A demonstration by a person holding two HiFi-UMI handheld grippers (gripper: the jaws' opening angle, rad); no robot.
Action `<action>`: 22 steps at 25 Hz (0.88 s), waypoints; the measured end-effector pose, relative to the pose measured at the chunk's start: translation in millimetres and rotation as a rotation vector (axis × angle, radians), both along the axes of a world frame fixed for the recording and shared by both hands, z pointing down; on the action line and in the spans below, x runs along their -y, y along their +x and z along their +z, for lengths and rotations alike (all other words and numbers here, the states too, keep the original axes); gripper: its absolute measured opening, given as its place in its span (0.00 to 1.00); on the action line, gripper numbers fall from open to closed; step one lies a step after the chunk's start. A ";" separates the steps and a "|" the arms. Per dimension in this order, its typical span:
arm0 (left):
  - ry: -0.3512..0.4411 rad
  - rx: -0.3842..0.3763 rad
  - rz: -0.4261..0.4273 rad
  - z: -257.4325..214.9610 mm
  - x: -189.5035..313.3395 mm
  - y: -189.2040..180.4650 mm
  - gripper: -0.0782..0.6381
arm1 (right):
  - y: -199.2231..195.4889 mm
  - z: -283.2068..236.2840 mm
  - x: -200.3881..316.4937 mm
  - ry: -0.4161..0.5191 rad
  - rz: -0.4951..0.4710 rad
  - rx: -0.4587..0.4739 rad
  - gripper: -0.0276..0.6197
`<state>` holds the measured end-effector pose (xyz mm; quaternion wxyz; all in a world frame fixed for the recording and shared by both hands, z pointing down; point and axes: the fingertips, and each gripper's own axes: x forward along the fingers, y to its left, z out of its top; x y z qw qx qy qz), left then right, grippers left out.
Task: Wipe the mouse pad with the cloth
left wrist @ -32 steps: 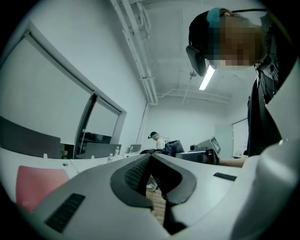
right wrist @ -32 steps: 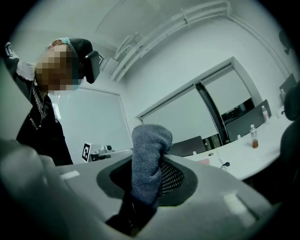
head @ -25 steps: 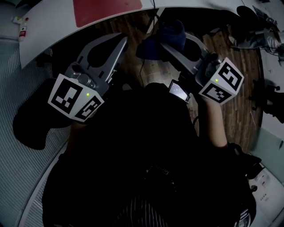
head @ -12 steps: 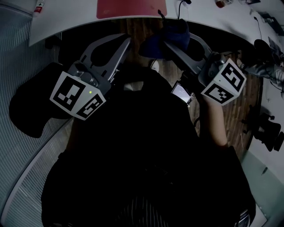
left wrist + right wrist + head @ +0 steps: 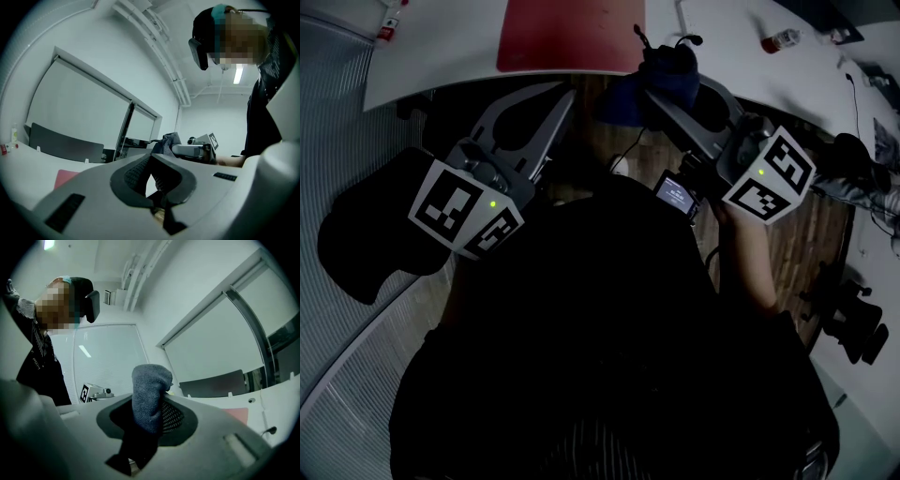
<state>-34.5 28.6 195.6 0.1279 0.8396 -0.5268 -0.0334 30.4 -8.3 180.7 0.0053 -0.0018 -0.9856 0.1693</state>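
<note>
Cloth [image 5: 149, 394] clamped in right gripper [image 5: 661, 94] jaws, left gripper [image 5: 553, 101] jaws closed together and empty, red mouse pad [image 5: 572, 33] laid on white desk [image 5: 441, 52].

Head view dim: the torso [image 5: 600, 328] reads near black, the counter [image 5: 441, 47] bright. Gripper views evenly lit by ceiling lamp [image 5: 239, 73]; fisheye edges, black corners.
</note>
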 end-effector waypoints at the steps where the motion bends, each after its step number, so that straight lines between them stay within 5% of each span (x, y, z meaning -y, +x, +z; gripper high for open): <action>1: -0.004 -0.012 0.000 0.8 1.9 3.9 0.11 | -0.2 0.2 2.4 -0.003 -0.025 0.000 0.22; 14: -0.122 -0.036 -0.059 19.8 21.9 14.1 0.11 | -9.7 7.4 28.0 -0.037 -0.124 0.014 0.22; 22: -0.141 0.032 0.053 18.7 143.5 62.7 0.11 | 54.8 32.4 139.2 -0.068 -0.012 0.024 0.22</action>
